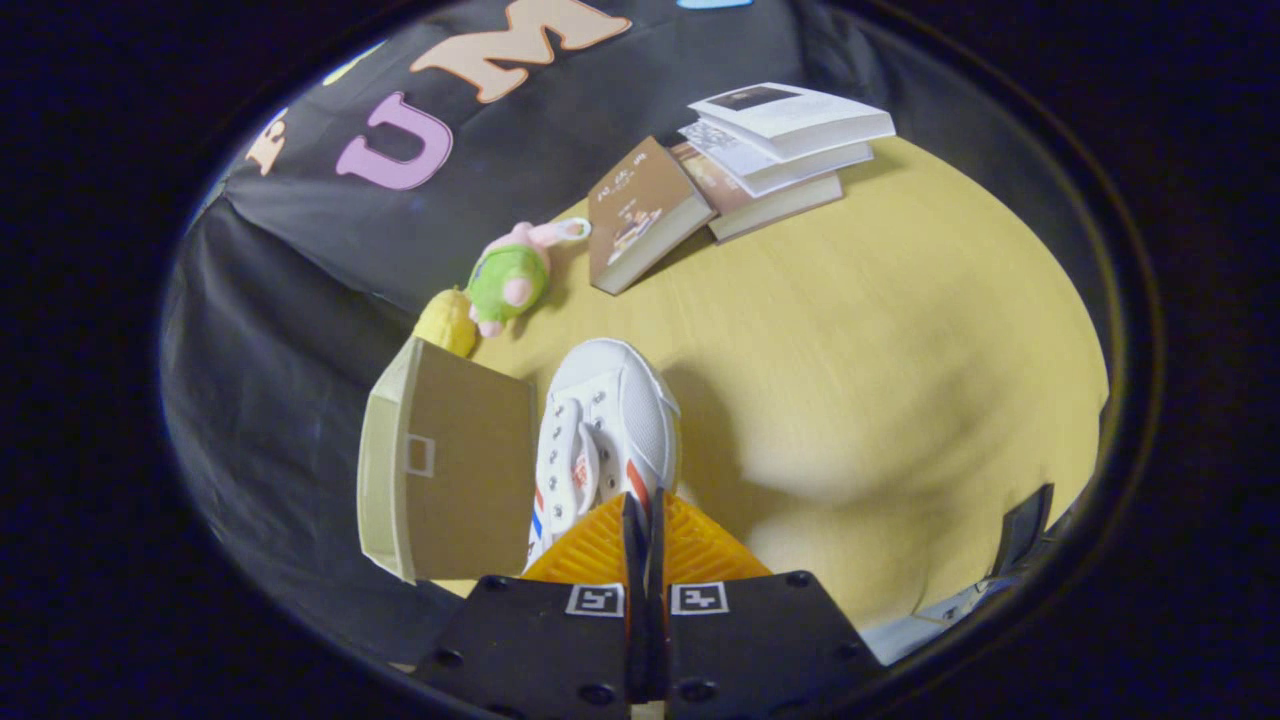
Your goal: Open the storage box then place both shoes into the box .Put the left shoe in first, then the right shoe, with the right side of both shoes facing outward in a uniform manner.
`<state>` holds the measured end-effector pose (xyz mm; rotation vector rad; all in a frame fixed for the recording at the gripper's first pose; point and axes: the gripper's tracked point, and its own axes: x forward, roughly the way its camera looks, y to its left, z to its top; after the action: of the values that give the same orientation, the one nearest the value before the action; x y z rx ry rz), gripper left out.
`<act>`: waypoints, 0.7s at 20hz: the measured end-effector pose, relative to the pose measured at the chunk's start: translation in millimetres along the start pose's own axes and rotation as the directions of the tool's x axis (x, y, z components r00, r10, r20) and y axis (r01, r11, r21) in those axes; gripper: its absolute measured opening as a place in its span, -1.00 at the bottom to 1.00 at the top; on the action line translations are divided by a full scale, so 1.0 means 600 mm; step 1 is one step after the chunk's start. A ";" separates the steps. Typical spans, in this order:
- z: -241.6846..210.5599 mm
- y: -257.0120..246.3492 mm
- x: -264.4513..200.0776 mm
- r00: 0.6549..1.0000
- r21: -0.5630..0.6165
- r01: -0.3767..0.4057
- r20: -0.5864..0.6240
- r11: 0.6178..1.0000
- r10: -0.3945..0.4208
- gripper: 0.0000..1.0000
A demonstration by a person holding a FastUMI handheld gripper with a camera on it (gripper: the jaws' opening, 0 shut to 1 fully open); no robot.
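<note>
A: Since the yellow surface [880, 380] is the biggest thing here, start there. Why is so much of it bare?

B: My guess is that it leaves working room. The clutter sits along the far side by the booth wall, well apart from the gripper [644, 520].

A: Next in size?

B: The storage box [450, 460], a tan cardboard one, just beside the shoe on its left. I see a broad panel with a small square mark and a paler side; whether that panel is a raised lid or a wall, I cannot tell.

A: Then the books?

B: Yes, a stack of 3 books [780, 150] lies far beyond the fingers, with 1 brown book [640, 215] leaning against it. They look like bystanders to the task.

A: And the shoe?

B: 1 white shoe [605, 440] with red and blue stripes, toe pointing away, laces up. The gripper's fingers are drawn nearly together at its heel end, seemingly pinching the collar or heel edge, which would be why it hangs so straight ahead. I judge it held, though the contact itself is hidden.

A: Which shoe is it?

B: I cannot say left or right from here.

A: Smallest things?

B: A pink and green plush toy [515, 275] and a small yellow toy [447, 320] touching the box's far corner.
</note>
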<state>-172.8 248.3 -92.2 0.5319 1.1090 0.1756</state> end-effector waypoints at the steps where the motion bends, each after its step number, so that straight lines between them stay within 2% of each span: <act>1: 0.008 0.019 -0.003 1.000 -0.003 -0.012 0.015 1.000 0.012 -0.93; 7: 0.026 0.144 -0.023 0.993 -0.013 -0.107 0.041 0.994 0.107 -0.93; 14: 0.028 0.287 -0.028 0.980 -0.067 -0.182 0.073 0.981 0.187 -0.94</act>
<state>-143.9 384.7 11.1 0.5831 0.9745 0.3459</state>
